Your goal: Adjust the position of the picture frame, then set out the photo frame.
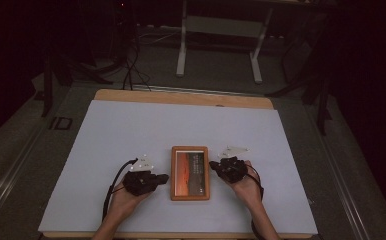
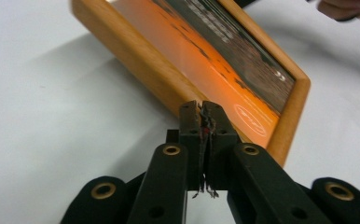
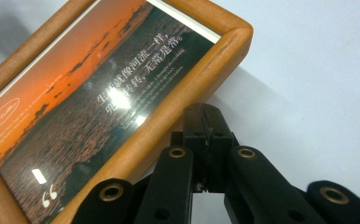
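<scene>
White matting covers your table point(image 1: 131, 130) in a dark room, the frame point(image 1: 190, 173) lying flat at its middle between your left gripper point(image 1: 164, 177) and right gripper point(image 1: 213, 165), both closed, empty, at its sides; nothing looks started.

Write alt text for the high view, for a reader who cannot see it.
A wooden picture frame holding an orange sunset print lies flat on a white table, flanked by a person's two hands, each holding a black gripper. The left gripper and right gripper both point inward at the frame's long sides. The room beyond is dark.
</scene>
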A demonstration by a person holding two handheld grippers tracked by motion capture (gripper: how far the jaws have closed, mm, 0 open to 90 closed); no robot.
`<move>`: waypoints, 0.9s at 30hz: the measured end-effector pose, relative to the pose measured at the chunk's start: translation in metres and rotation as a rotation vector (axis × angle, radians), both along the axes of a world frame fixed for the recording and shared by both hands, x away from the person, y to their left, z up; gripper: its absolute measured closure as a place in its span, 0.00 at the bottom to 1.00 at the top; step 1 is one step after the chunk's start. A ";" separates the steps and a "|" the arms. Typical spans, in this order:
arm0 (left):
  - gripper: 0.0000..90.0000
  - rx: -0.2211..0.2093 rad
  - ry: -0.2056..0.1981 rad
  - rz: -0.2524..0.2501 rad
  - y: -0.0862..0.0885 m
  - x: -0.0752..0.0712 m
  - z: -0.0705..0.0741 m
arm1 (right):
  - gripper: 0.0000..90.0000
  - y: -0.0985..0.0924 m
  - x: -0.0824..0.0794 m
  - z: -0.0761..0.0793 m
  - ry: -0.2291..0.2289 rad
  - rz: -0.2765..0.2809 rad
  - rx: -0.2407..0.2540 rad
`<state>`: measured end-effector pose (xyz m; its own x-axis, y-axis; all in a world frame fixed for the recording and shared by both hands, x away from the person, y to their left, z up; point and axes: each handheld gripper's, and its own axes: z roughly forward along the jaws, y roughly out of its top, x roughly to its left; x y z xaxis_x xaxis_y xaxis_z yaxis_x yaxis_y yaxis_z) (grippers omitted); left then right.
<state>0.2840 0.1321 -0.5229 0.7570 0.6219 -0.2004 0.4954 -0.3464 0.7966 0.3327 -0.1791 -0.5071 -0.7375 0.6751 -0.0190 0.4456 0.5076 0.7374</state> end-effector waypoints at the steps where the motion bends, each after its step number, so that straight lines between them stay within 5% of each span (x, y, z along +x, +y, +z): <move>1: 0.90 -0.006 0.000 0.011 0.001 0.001 0.000 | 1.00 0.000 -0.001 0.000 -0.003 -0.002 0.002; 8: 0.69 -0.040 0.008 0.049 0.004 0.003 0.002 | 0.92 -0.004 -0.004 0.002 -0.030 -0.028 0.013; 12: 0.64 -0.062 0.031 0.068 0.004 0.005 0.002 | 0.79 -0.006 -0.004 0.008 -0.025 -0.040 0.068; 17: 0.60 -0.107 0.052 0.086 0.001 0.008 0.003 | 0.60 -0.007 -0.004 0.014 0.049 -0.024 0.180; 27: 0.46 -0.096 0.084 0.093 -0.013 0.014 0.004 | 0.47 0.000 -0.002 0.008 0.130 0.007 0.213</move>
<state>0.2976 0.1191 -0.5191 0.6751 0.6635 -0.3224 0.5878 -0.2198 0.7786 0.3308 -0.1790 -0.4989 -0.7288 0.6489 0.2186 0.5410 0.3499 0.7648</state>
